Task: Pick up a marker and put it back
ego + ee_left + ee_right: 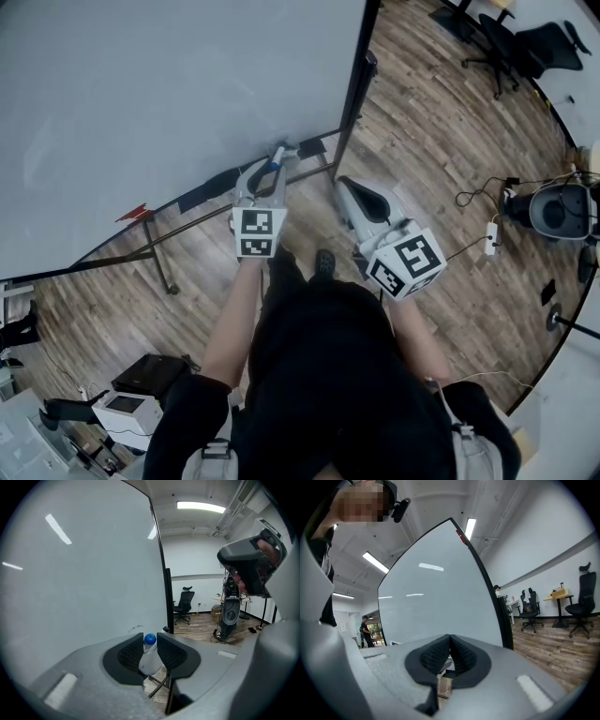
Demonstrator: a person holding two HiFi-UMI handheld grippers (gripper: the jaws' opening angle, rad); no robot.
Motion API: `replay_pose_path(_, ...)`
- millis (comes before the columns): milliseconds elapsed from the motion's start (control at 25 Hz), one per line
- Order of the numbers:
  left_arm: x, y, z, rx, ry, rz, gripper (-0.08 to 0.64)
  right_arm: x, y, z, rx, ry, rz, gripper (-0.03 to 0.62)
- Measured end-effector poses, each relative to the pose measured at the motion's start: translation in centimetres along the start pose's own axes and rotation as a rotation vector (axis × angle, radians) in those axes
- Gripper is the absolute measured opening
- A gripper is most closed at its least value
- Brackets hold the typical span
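— Marker (149, 653) sits between the left tool's (150, 638) pads, blue cap forward, at the whiteboard's (84, 583) lower edge; the pads look slack.
— Then it may tip off and drop to the floor (450, 141) if unseated. Right tool's (450, 641) clenched, empty, no catching it.

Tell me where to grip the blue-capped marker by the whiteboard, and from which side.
Grip the marker by its white barrel, just behind the blue cap, pads on its two long sides. Come from the room side of the whiteboard, as the left hand-held gripper does: the marker lies along the jaws, cap away, so the slim barrel fits between them.
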State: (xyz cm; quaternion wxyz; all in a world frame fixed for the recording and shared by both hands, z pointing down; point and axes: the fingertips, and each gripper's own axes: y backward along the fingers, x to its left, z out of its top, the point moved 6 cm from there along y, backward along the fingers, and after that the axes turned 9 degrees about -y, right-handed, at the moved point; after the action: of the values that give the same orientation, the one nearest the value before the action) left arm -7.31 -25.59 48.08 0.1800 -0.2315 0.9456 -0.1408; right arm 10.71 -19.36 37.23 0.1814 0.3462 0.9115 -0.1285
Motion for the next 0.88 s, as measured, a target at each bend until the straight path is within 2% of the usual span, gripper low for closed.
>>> replay_pose_path(880, -0.6, 1.7, 0.7, -0.012, 0.000, 0.042, 0.140, 0.1, 1.9, -0.1, -0.017, 0.001, 0.013, 0.002)
